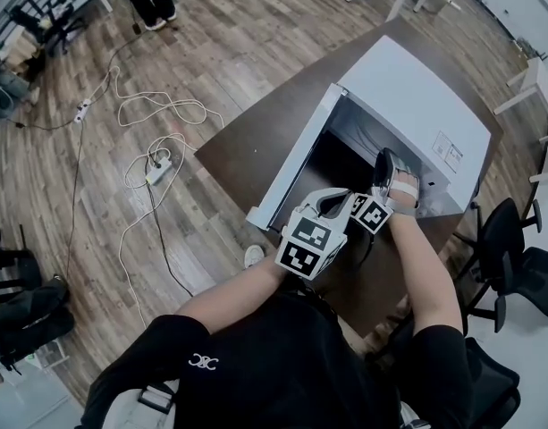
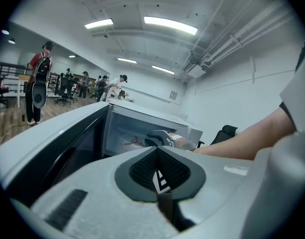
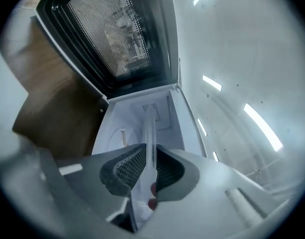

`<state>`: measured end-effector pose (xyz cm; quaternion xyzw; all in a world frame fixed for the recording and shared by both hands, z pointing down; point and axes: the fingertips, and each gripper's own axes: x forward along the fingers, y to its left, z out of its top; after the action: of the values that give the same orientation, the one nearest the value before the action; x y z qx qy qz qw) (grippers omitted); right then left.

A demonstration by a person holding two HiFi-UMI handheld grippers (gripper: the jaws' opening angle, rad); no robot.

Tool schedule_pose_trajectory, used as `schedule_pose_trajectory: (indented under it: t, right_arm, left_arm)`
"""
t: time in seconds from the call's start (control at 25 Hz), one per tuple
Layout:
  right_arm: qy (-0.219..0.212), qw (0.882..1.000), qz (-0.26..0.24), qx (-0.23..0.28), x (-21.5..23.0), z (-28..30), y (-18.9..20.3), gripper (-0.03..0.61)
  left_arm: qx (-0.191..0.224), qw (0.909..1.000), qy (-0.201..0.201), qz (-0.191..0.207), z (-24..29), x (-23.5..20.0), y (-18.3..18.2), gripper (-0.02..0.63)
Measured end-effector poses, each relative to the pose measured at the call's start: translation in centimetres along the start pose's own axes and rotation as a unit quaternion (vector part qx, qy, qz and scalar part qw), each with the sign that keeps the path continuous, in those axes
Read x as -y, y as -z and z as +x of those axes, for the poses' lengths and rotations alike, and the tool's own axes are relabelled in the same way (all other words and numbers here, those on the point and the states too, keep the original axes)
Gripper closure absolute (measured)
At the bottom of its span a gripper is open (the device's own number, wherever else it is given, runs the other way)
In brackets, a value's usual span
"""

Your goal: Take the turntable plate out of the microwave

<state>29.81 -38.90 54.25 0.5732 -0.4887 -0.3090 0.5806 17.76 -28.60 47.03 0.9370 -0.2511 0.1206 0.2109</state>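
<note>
The white microwave (image 1: 417, 105) sits on a dark brown table (image 1: 247, 146) with its door (image 1: 291, 164) swung wide open to the person's left. The right gripper (image 3: 150, 156) reaches into the open front, turned on its side. Its jaws are clamped on the rim of the clear glass plate (image 3: 149, 128), one pad against each face. The right gripper view shows the plate edge-on. It runs from between the pads back into the white inside of the microwave, a little off the floor of the oven, so it is not yet out. The mesh window of the door fills the upper part of that view. The left gripper (image 1: 334, 206) hangs just in front of the opening, beside the right forearm (image 1: 421, 266). Its dark pads are pressed together with nothing between them, as the left gripper view shows. That view also shows the right gripper's tip inside the microwave. On the wooden floor (image 1: 220, 34) to the left lie a power strip (image 1: 157, 170) and loose white cables, and a black chair (image 1: 515, 257) stands to the right of the table.
</note>
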Motion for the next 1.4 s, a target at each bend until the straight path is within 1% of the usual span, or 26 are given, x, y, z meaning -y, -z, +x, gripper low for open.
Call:
schedule_pose_trajectory:
  t: [0.16,0.28,0.36,0.52,0.6,0.84,1.04,1.4]
  right_arm:
    - [0.016,1.000,-0.006,0.009,0.8,-2.1,-0.1,0.512]
    - [0.018,1.000,-0.007,0.018,1.1,-3.6,-0.2,0.511]
    - [0.018,1.000,-0.006,0.024,1.2,-4.6,-0.4,0.511]
    - [0.018,0.999,0.002,0.031,1.9,-6.8,-1.3,0.509]
    - [0.018,0.999,0.003,0.036,2.1,-7.9,-1.7,0.509]
    - [0.023,0.999,0.000,0.043,2.9,-10.9,-2.9,0.507]
    - [0.027,0.999,0.001,0.038,3.0,-13.0,-3.7,0.506]
    - [0.026,0.999,0.001,0.022,2.4,-15.5,-4.2,0.505]
  left_arm:
    - [0.008,0.9986,0.024,-0.047,0.1,0.1,-0.8,0.606]
    - [0.008,0.9983,0.023,-0.053,0.1,0.0,-1.0,0.606]
    - [0.006,0.9989,0.019,-0.043,0.0,0.1,-1.1,0.606]
    - [0.006,0.9999,0.010,-0.003,-0.7,0.3,-1.5,0.606]
    - [0.009,0.9999,0.009,0.009,-1.2,0.3,-1.6,0.606]
    - [0.015,0.9994,0.021,0.021,-2.9,0.5,-1.9,0.606]
    - [0.016,0.9986,0.030,0.041,-4.0,0.6,-1.6,0.606]
    - [0.018,0.9968,0.053,0.057,-5.2,0.9,-0.8,0.606]
